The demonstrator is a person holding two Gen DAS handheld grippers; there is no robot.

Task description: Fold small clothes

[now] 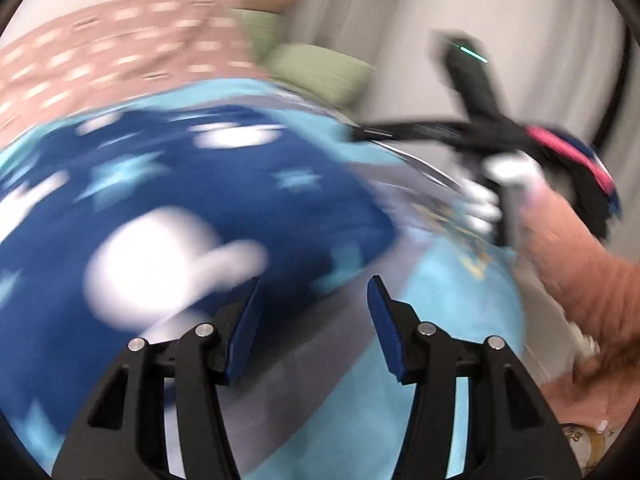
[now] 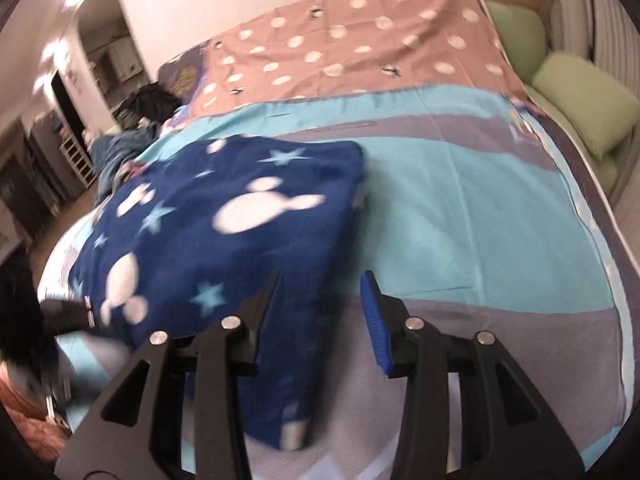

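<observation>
A: Looking at the left wrist view: the left gripper (image 1: 316, 300) is sitting bottom centre, blue pads apart, nothing between them. Heavy blur.

B: Garment?

A: The dark blue fleece garment with white mouse-head shapes and pale blue stars (image 1: 168, 200) is filling the left and centre of that frame, lying on the light blue and grey striped bedspread (image 1: 452, 304). Jaws are hovering over its lower right edge, not touching as far as I can tell.

B: Right side?

A: In the right wrist view, the right gripper (image 2: 320, 308) is also gaping, empty. The garment (image 2: 224, 232) is lying folded left of centre on the bedspread (image 2: 472, 208).

B: Anything else?

A: The pink sheet with white dots (image 2: 360, 40) is covering the upper part of the bed, and green cushions (image 2: 584, 96) are lying at upper right. The other gripper is showing as a smeared black shape in each view; a hand (image 1: 576, 280) is gripping one at right in the left view.
</observation>
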